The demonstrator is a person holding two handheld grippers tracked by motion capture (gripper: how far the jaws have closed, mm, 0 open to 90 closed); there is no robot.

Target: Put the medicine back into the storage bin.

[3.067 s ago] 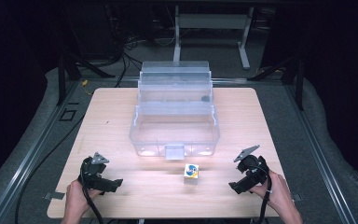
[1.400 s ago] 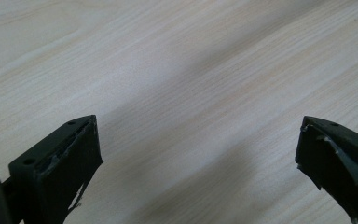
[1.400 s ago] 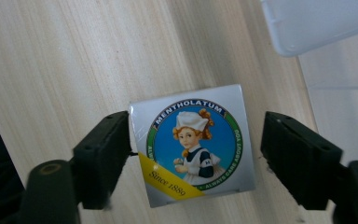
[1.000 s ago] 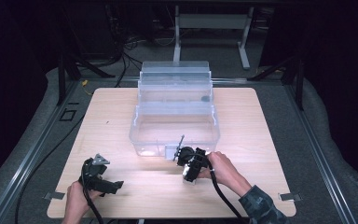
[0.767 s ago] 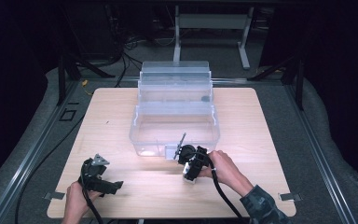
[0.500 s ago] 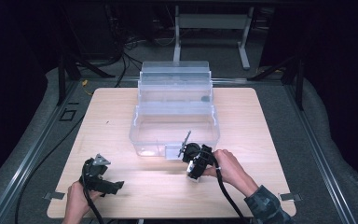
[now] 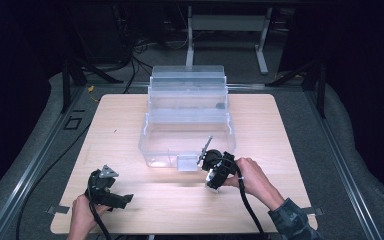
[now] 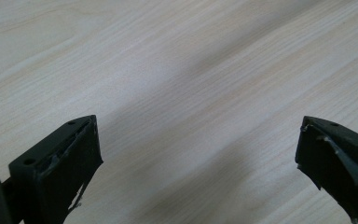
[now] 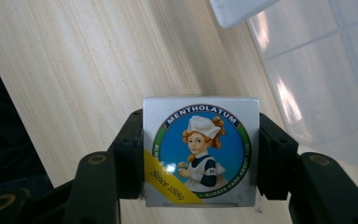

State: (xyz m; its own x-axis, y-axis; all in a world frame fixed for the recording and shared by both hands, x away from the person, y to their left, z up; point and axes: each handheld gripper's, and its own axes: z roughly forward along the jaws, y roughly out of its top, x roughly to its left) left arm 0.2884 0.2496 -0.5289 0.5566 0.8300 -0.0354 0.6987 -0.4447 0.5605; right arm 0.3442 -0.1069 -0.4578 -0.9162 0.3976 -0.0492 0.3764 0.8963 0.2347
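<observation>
While my right tongs are clamping the Mentholatum box just near of the clear bin, my left tongs are hanging released over the counter, near left. Pickup looks done; placing, likely into the bin, is remaining.

bin on table, centre-back

My table is pale wood. A clear plastic bin sits on it toward twelve o'clock.
</observation>
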